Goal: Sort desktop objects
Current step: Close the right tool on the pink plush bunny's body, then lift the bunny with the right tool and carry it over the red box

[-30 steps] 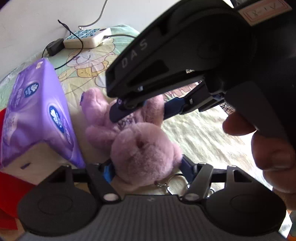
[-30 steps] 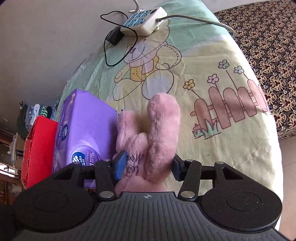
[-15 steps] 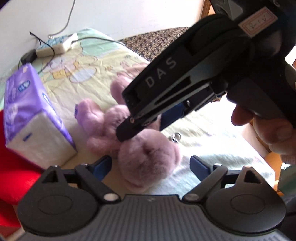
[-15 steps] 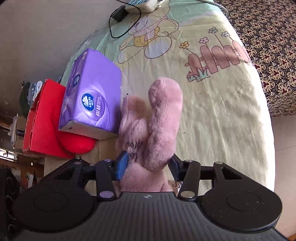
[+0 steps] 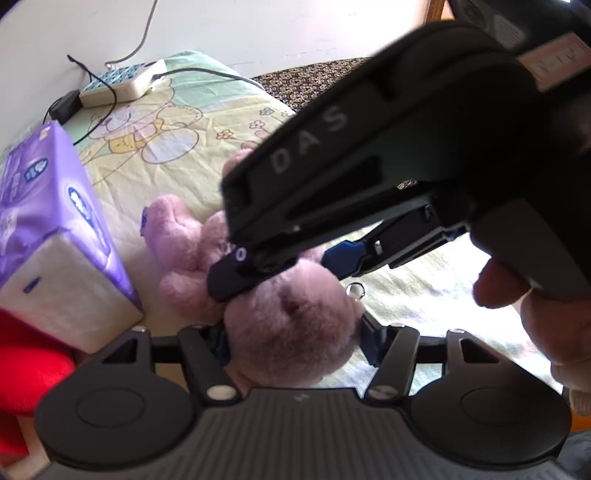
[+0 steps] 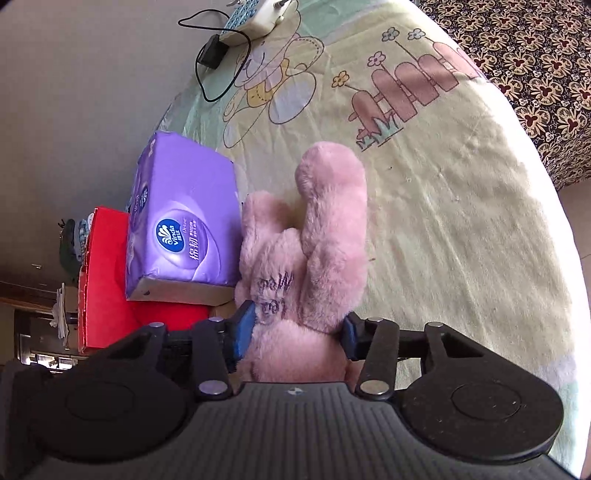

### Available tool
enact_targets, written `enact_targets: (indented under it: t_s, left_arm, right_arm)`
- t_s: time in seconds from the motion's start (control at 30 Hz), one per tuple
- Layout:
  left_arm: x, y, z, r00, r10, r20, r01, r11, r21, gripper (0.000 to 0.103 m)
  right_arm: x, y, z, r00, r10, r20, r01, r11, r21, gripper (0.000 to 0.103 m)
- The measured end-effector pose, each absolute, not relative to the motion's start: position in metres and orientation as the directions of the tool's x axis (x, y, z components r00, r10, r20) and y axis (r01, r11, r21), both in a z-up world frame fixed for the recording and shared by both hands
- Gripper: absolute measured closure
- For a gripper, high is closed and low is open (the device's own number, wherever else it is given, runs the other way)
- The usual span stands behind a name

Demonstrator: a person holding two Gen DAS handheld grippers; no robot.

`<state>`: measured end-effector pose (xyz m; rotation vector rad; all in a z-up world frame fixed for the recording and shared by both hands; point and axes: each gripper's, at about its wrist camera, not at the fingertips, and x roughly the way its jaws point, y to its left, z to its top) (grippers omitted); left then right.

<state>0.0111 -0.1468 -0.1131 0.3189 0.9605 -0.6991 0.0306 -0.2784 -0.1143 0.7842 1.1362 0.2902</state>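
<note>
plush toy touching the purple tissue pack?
Touching. Right wrist view: plush toy presses flush against the tissue pack's side, no gap visible.

Pink plush toy (image 6: 306, 258), purple tissue pack (image 6: 184, 221), red box (image 6: 103, 280).

The right gripper (image 6: 295, 332) closes its black jaws with blue pads onto a fluffy pink plush toy (image 6: 306, 258), which sits between them with both pads pressing into its fur. Dark embroidered lettering shows on the toy near the left pad, and one long plush limb points away toward the far side. Just left of the toy lies a purple soft pack of tissues (image 6: 181, 225), touching it, resting partly on a red cardboard box (image 6: 103, 280). Everything sits on a pale yellow-green cartoon-printed cloth (image 6: 461, 221) with a bear and a fence. At the far edge lie a white power strip (image 6: 258, 16) and a black cabled adapter (image 6: 210, 55).
</note>
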Motion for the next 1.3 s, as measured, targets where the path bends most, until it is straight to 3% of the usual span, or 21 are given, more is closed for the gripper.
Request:
enact_targets:
  t_s: [0.23,0.47,0.9,1.13,1.3]
  left_arm:
    - [-0.01,-0.145,-0.069,0.455,-0.46,-0.763,0.697,0.717,-0.016,0.041]
    - [-0.018,-0.124,-0.007,0.586,-0.518,-0.624,0.69,0.722,0.049,0.041]
    - [0.0,0.021,0.073,0.77,-0.472,-0.429,0.574,0.805,0.146,0.041]
    - [0.038,0.115,0.096,0.812,-0.417,-0.409,0.513,0.844,0.158,0.041]
    - [0.068,0.154,0.07,0.786,-0.39,-0.48,0.508,0.85,0.142,0.04]
  right_arm:
    - [0.006,-0.275,-0.067,0.516,0.532,-0.671,0.075,0.752,0.654,0.057]
    - [-0.02,-0.261,0.004,0.697,0.47,-0.541,-0.068,0.795,0.603,0.057]
    - [0.017,-0.151,0.074,0.742,0.602,-0.294,-0.28,0.677,0.68,0.059]
    - [0.068,-0.067,0.087,0.691,0.696,-0.193,-0.385,0.582,0.716,0.059]
    - [0.096,-0.02,0.071,0.663,0.709,-0.241,-0.374,0.593,0.713,0.06]
